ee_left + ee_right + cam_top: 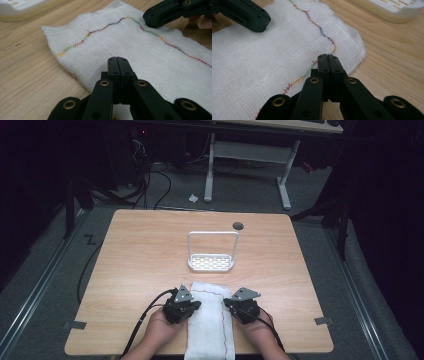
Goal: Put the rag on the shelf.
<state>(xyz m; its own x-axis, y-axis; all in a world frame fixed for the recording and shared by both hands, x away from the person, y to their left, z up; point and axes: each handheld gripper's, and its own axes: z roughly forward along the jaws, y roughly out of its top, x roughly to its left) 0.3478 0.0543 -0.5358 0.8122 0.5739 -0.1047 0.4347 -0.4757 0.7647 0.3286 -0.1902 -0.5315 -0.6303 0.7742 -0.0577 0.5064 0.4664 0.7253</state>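
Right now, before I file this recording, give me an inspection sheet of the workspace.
Surface: light wooden table, with a round grommet hole near the far edge.
Job's things: white gauze cloth with a multicoloured stitched line, lying flat and hanging over the near edge; white rack with a slotted base and tall hoop handle behind it.
Clutter: nothing seen on the table.
Grippers: left tongs shut, at the cloth's left edge; right tongs shut, at its right edge.
Cables: a black cable trails from each gripper toward the person.
Surroundings: dark room, grey floor, white desk frame, tangled floor cables.
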